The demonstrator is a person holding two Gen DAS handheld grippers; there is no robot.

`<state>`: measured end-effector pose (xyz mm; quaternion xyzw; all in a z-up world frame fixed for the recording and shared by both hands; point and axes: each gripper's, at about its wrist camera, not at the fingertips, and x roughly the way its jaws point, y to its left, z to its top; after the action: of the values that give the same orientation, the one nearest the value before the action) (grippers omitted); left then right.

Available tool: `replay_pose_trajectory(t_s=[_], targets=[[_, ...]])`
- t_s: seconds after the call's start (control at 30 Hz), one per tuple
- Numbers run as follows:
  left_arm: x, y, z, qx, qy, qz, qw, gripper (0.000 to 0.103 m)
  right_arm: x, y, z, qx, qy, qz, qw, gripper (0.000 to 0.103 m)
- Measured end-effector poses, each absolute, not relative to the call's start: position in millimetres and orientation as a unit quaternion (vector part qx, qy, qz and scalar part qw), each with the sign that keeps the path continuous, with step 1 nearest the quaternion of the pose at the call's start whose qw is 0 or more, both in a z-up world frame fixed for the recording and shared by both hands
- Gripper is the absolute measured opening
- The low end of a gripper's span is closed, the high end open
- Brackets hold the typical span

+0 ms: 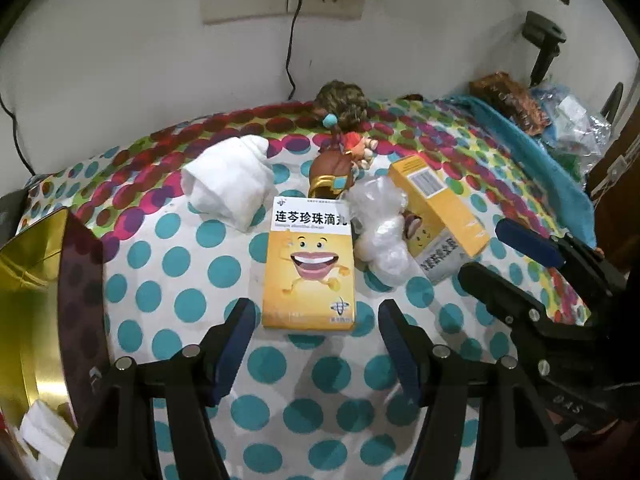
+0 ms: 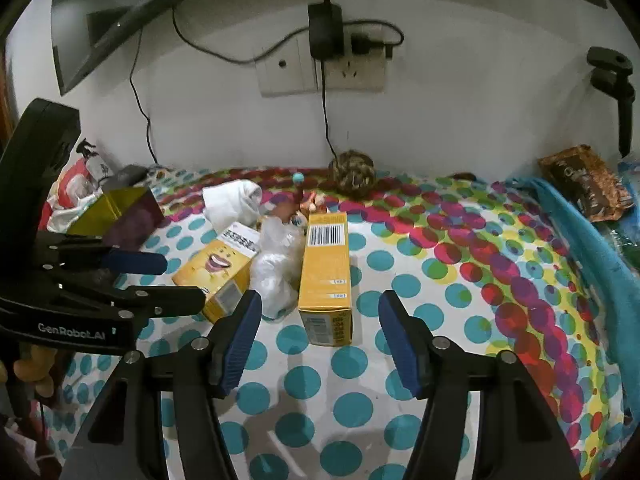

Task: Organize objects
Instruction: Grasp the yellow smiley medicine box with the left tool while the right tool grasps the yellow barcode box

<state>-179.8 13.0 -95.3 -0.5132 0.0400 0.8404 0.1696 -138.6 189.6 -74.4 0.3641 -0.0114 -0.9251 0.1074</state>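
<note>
White wall [image 2: 460,120], sockets [image 2: 320,72], dotted tablecloth [image 2: 440,280].

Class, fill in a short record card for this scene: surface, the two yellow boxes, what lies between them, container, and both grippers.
Surface: polka-dot cloth
Box one: smiling-face medicine box, flat, in front of the left gripper
Box two: barcode medicine box, in front of the right gripper
Between boxes: crumpled clear plastic bag
Container: gold tin, at the left edge
Grippers: both open, nothing between the fingers
</note>
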Motion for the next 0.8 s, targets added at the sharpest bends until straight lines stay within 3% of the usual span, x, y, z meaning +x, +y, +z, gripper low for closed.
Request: replay_pose_trajectory(t_s=[0.27,0.33,0.47,0.57,0.7,0.8], targets=[[-190.7,23.4,-113.8,-0.521,0.056,0.835,0.169,0.066,-154.3,186.4,-89.4,0.381,-0.006,-0.918,0.108,0.058],[-190.9,26.0,-117.1,-0.521,0.062,0.834,0.171,0.066,-156.7,186.5,-91.6,0.381,-0.004,-0.918,0.106,0.054],[-191.2,28.1,-122.2,-0.514,0.062,0.839,0.167,0.066,-163.4,186.8,-99.3,0.395,-0.003,-0.912,0.109,0.033],[-191.6,28.1,-124.2,-0.505,0.057,0.845,0.165,0.065,-165.7,187.2,-102.9,0.399,-0.003,-0.911,0.107,0.03],[-191.7,31.2,-126.2,-0.493,0.072,0.855,0.145,0.053,-166.7,186.2,-102.8,0.399,0.001,-0.912,0.097,0.028],[-193.2,30.1,-126.6,-0.492,0.059,0.858,0.137,0.053,-166.8,185.6,-102.7,0.399,0.007,-0.913,0.084,0.028]])
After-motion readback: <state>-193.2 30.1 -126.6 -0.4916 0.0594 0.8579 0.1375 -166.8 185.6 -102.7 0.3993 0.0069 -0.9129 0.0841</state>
